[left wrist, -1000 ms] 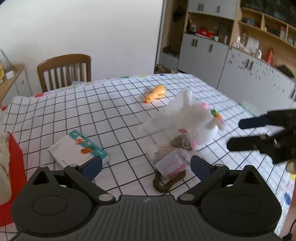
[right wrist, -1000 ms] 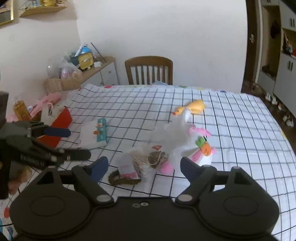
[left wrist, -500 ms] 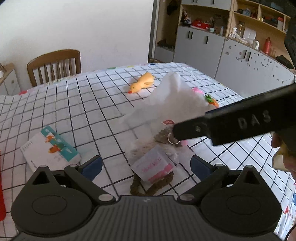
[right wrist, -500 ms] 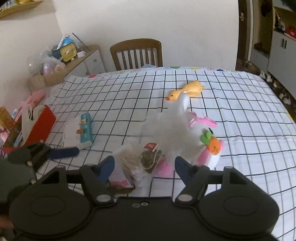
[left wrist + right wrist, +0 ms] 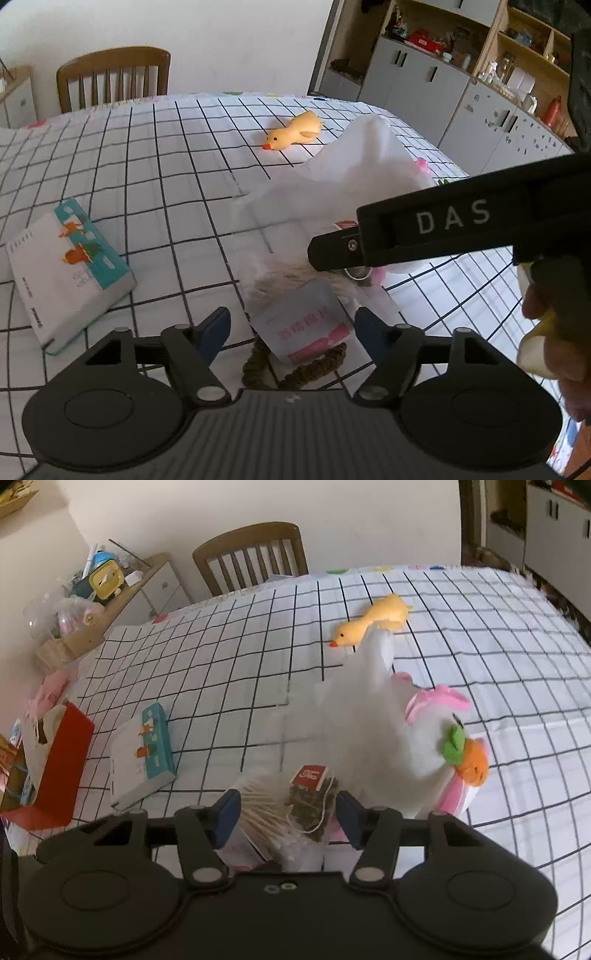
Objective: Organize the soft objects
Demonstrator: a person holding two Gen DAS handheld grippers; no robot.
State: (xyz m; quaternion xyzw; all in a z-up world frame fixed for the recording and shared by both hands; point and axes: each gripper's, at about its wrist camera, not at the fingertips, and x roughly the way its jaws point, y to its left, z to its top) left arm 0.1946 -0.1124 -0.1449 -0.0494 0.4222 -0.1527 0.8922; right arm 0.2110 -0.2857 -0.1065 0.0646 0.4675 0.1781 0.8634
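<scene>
A white plush toy with pink ears and an orange carrot lies on the checked tablecloth, half under a translucent white bag. A yellow plush duck lies behind it; it also shows in the left wrist view. My right gripper is open, its jaws on either side of a tea bag and a cotton-swab pack. My left gripper is open over a pink-labelled packet and a brown hair tie. The right gripper's black body crosses the left wrist view.
A white and teal book lies at the left, also in the right wrist view. A red box with a white bag stands at the table's left edge. A wooden chair stands at the far side. Cabinets line the right wall.
Both grippers have moved forward and down toward the pile. The right gripper now straddles the tea bag and swab pack and fills more of the left wrist view.
</scene>
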